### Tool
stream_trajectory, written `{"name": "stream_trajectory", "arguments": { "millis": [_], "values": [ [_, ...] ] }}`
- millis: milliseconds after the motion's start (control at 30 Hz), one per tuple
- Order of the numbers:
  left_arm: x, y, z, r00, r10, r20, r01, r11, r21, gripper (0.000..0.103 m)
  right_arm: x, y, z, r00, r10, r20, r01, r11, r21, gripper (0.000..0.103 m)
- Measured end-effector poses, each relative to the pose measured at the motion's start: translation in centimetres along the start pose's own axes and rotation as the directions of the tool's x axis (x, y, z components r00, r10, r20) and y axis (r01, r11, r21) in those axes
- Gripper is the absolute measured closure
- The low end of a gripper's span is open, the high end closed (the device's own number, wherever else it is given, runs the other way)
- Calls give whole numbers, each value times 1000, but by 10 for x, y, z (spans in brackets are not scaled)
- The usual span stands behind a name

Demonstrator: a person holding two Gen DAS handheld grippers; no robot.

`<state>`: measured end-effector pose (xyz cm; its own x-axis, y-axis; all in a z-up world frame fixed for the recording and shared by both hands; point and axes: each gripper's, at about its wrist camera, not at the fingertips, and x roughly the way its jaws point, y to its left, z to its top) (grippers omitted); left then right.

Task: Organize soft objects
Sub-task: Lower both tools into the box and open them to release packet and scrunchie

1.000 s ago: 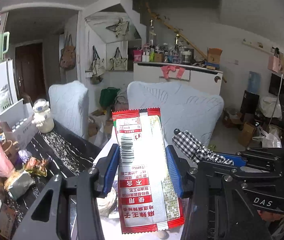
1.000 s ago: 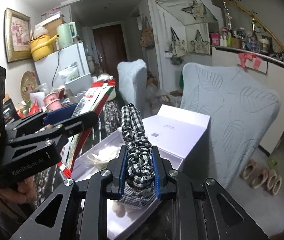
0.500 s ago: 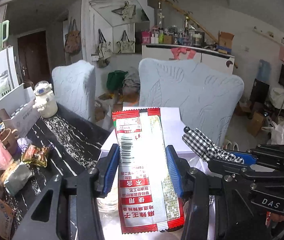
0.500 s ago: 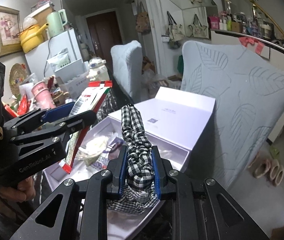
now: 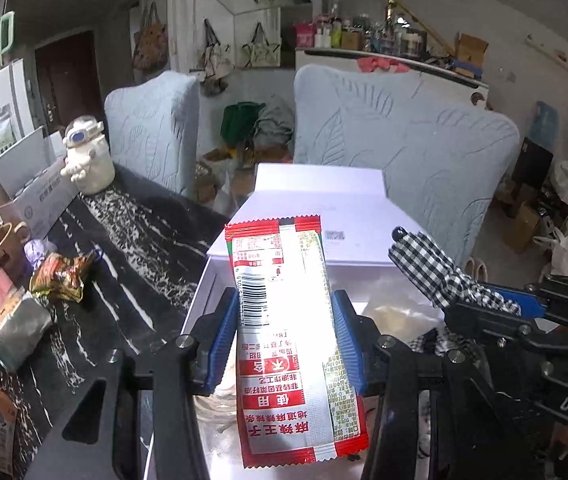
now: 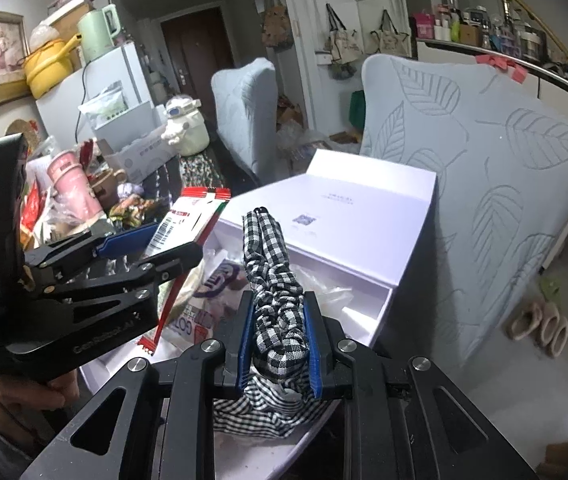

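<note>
A red and white snack packet (image 5: 284, 332) stands upright between the blue pads of my left gripper (image 5: 284, 322), which is shut on it. The same packet (image 6: 193, 216) and left gripper (image 6: 151, 248) show at the left of the right wrist view. My right gripper (image 6: 277, 330) is shut on a black and white checked cloth (image 6: 273, 280), also visible at the right of the left wrist view as the checked cloth (image 5: 432, 268). Both hang over an open white box (image 6: 368, 308) with its lid (image 5: 320, 216) propped back. Plastic-wrapped items (image 6: 219, 284) lie inside.
The box sits on a black marbled table (image 5: 123, 256). Crumpled wrappers (image 5: 63, 274), a pink cup (image 6: 73, 188), a white astronaut jar (image 5: 87, 158) and cartons crowd the table's left side. Two pale blue covered chairs (image 6: 484, 184) stand behind it. Slippers (image 6: 540, 320) lie on the floor.
Both grippers have sunk toward the white box and tilted downward, each still holding its item. More of the box interior and its contents now shows beneath them.
</note>
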<state>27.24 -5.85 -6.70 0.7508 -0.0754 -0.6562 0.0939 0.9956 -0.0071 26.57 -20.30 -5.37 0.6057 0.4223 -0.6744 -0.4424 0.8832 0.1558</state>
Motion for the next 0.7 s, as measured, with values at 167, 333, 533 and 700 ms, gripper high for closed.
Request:
{"name": "stream_trajectory", "arguments": {
  "millis": [167,333,533,700],
  "values": [
    [16,1,-5,998,13,-56,-13,1000,2,57,9,3,-1,1000,-8,-24,8,1000,-2,81],
    [23,1,-8,995,-3,-101,4,1000,6,57,13,8,0,999,-15,-30,15,1000,-20,80],
    [28,0,-9,991,2,-135,1,1000,19,56,18,17,-1,998,-45,-50,42,998,-48,79],
    [29,-2,-9,990,13,-143,-11,1000,19,55,21,16,-3,995,-63,-74,61,997,-37,78]
  ]
}}
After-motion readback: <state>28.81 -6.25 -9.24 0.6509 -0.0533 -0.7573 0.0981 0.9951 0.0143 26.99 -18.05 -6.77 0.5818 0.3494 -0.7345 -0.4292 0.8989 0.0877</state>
